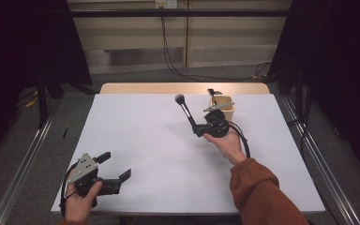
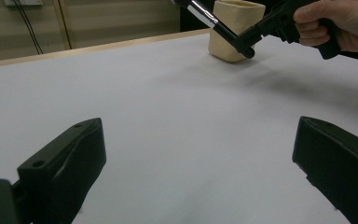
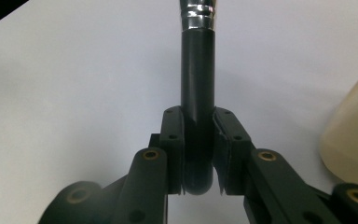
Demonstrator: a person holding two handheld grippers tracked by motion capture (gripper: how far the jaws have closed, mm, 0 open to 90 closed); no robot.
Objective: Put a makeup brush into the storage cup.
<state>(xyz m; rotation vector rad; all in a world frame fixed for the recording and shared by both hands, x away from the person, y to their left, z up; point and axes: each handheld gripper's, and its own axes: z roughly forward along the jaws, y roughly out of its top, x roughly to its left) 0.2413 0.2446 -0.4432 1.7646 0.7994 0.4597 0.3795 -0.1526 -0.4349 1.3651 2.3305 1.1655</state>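
A makeup brush (image 1: 185, 110) with a black handle, silver ferrule and dark bristle head is held above the white table (image 1: 140, 140), its head tilted up and to the left. My right gripper (image 1: 198, 130) is shut on the handle's lower end; in the right gripper view both pads clamp the black handle (image 3: 197, 116). A beige cup (image 1: 223, 107) stands just behind that gripper, also at the far side in the left gripper view (image 2: 235, 28). My left gripper (image 1: 115, 166) rests near the table's front left, open, with bare table between its jaws.
A metal clip-like piece (image 1: 217, 106) sits across the beige cup's rim. Cables (image 1: 168, 51) run over the floor behind the table. Metal rails (image 1: 23, 164) flank the table on both sides, and dark curtains stand at the left and right.
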